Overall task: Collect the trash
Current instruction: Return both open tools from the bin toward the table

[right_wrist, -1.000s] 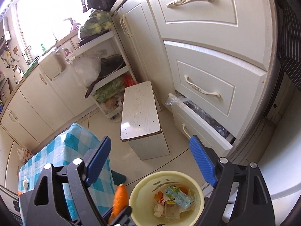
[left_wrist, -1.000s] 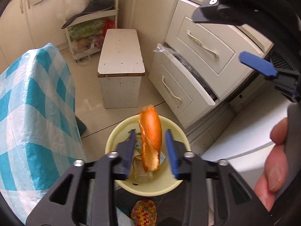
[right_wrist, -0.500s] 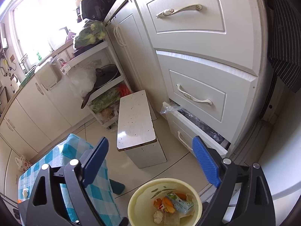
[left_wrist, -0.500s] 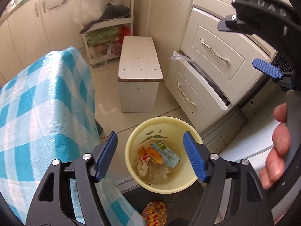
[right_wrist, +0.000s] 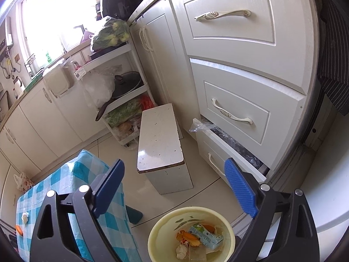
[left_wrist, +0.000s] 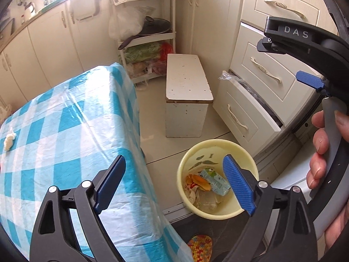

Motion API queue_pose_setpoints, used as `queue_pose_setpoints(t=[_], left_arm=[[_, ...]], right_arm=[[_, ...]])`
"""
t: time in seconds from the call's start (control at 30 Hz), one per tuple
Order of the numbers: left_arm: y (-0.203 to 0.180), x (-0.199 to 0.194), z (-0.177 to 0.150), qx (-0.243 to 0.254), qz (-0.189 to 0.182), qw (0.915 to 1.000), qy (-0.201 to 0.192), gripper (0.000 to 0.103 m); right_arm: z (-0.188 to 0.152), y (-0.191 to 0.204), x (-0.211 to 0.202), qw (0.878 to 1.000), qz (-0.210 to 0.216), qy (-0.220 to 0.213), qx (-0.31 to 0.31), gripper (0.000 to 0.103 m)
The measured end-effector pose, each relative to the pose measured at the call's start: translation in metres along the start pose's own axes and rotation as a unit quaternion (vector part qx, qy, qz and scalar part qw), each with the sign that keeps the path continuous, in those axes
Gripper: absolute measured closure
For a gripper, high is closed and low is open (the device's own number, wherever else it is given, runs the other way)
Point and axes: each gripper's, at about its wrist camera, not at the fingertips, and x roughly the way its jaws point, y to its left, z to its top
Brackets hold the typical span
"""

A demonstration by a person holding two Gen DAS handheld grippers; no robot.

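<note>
Where the floor meets the foot of the white cabinets, a pale yellow bin (left_wrist: 218,181) stands with the trash already in it: an orange peel (left_wrist: 201,181) lying on top of crumpled paper, a small green-and-white carton (left_wrist: 217,180) beside it toward the drawers, and a clear wrapper beneath. The left gripper (left_wrist: 174,183) hangs above, its blue-padded jaws just having swung open and now spread wide with nothing between them; the peel lies below and slightly right of the gap's middle, nearer the right-hand pad, which overlaps the bin's rim in this view. The right gripper (right_wrist: 174,185) is likewise spread wide and empty, and from its camera the bin (right_wrist: 192,233) sits low between the jaws with the peel (right_wrist: 189,237) and carton (right_wrist: 206,235) plainly visible inside. The hand (left_wrist: 325,152) holding the right gripper shows at the edge of the left camera's view. Just left of the bin is a table under a blue-and-white checked cloth (left_wrist: 65,131), with a wad of white paper (left_wrist: 9,140) near its far corner and a bit of orange (right_wrist: 19,230) beside it at the table's edge. Beyond the bin stands a worn white stool (left_wrist: 186,96), and next to it the lowest drawer (left_wrist: 242,113) is pulled partly open.
</note>
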Motion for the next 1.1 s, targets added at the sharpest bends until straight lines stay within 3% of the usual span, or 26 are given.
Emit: queue_pose_setpoints(t=[0.37, 0.57, 0.9, 1.1], left_arm=[[0.028, -0.012, -0.006, -0.013, 0.016, 0.9998, -0.007, 0.016], [0.069, -0.026, -0.014, -0.031, 0.037, 0.9987, -0.017, 0.016], [0.195, -0.052, -0.030, -0.108, 0.107, 0.9881, -0.026, 0.016], [0.287, -0.078, -0.048, -0.162, 0.160, 0.9730, -0.041, 0.016]], right_arm=[[-0.004, 0.024, 0.003, 0.999, 0.001, 0.004, -0.033, 0.014], [-0.007, 0.045, 0.003, 0.998, 0.012, 0.003, -0.063, 0.014], [-0.027, 0.123, 0.003, 0.986, 0.056, 0.009, -0.156, 0.014], [-0.051, 0.187, -0.001, 0.968, 0.110, 0.018, -0.225, 0.014]])
